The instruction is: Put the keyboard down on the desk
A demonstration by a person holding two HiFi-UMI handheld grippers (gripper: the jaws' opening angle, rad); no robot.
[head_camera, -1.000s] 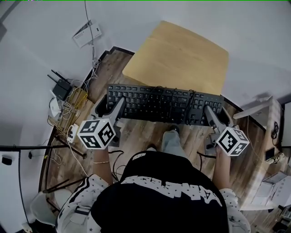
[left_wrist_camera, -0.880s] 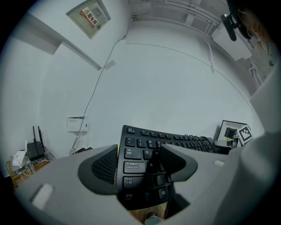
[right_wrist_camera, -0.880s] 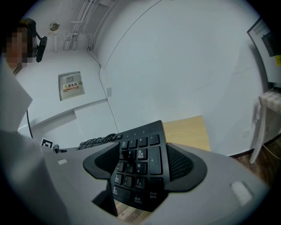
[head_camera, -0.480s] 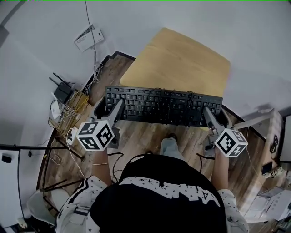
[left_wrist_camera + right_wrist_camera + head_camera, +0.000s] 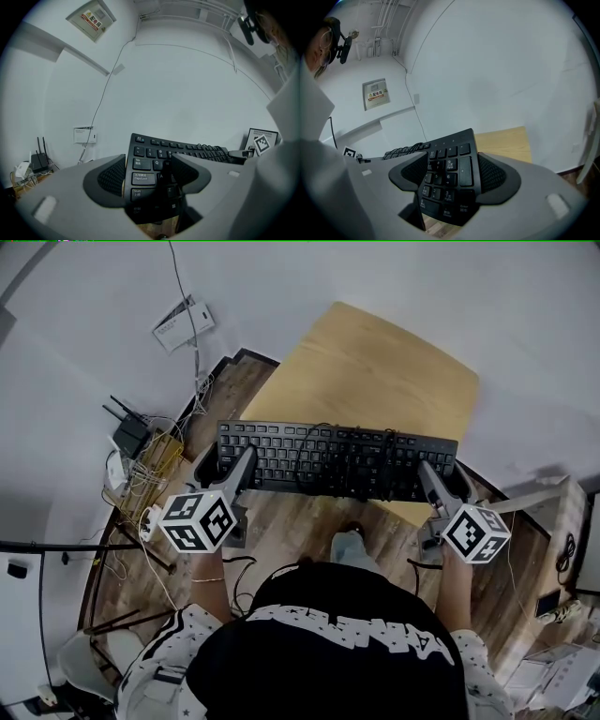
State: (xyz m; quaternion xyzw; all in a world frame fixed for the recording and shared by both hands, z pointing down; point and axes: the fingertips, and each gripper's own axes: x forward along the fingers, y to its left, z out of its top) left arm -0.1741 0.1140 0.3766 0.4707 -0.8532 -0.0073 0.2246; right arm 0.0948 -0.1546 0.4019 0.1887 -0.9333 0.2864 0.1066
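A black keyboard [image 5: 337,458] hangs level in the air, held by both ends, its far edge over the near edge of a light wooden desk [image 5: 375,371]. My left gripper [image 5: 223,465] is shut on the keyboard's [image 5: 154,164] left end, with the Tab and Caps Lock keys between the jaws. My right gripper [image 5: 441,479] is shut on the number-pad end of the keyboard [image 5: 450,176], and the desk [image 5: 506,143] shows just beyond. A black cable [image 5: 309,448] lies looped across the keys.
White walls close off the desk's far side. At the left on the wood floor [image 5: 291,521] sit a router [image 5: 127,427] and a tangle of cables [image 5: 145,474]. A white shelf edge [image 5: 534,498] stands at the right. The person's shoe [image 5: 354,538] is under the keyboard.
The keyboard and both grippers have moved forward, so the keyboard's far edge now overlaps the desk's near edge. Both grips are unchanged.
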